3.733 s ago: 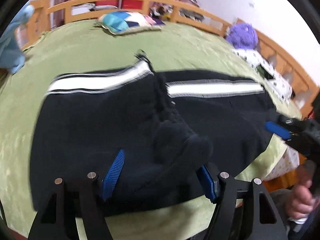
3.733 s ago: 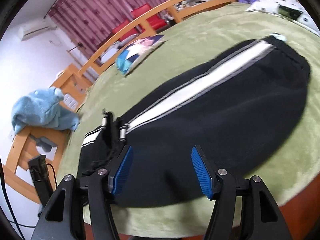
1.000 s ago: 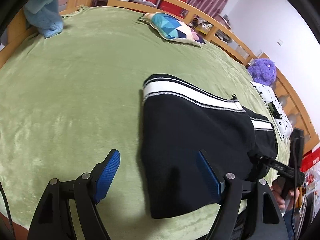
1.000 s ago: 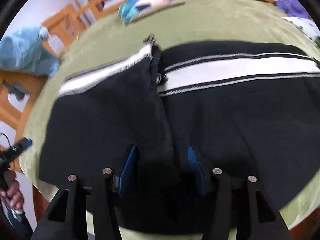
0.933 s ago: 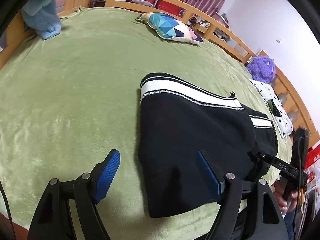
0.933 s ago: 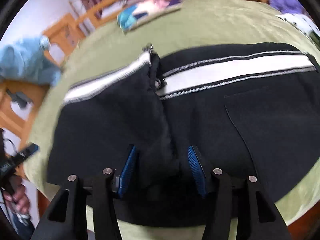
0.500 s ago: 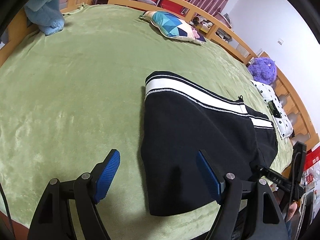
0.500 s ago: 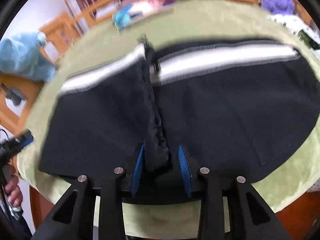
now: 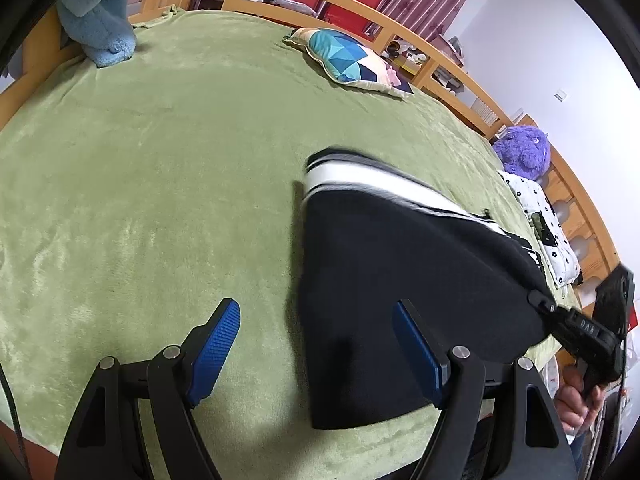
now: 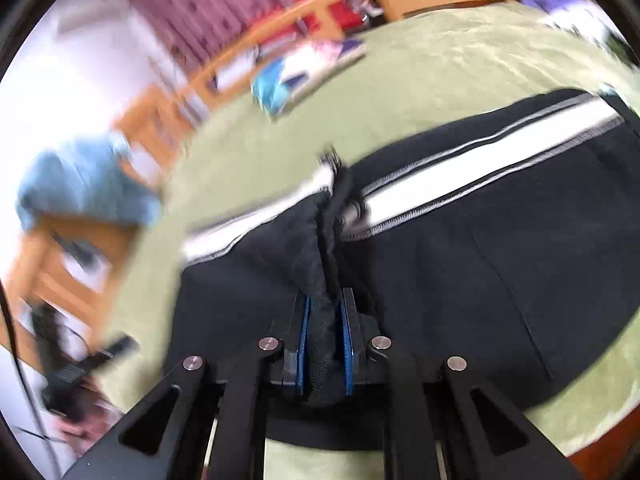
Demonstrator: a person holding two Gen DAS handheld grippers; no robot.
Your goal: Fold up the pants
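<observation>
We see the black fleece pants (image 9: pixel 408 280), with their white side stripe edged in grey stitching, lying on the plush green blanket (image 9: pixel 160 168) of a wooden-railed bed. Our right gripper (image 10: pixel 325 330) pinches a bunched ridge of the soft dark fabric between its ribbed blue pads (image 10: pixel 301 344). Our left gripper (image 9: pixel 316 344) is spread wide, one pad over bare blanket, the other over the pants' near edge. A geometric-print pillow (image 9: pixel 348 58) lies well apart.

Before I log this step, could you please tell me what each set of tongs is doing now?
Left tongs: open, holding nothing.
Right tongs: closed on a bunched fold of the black pants.
</observation>
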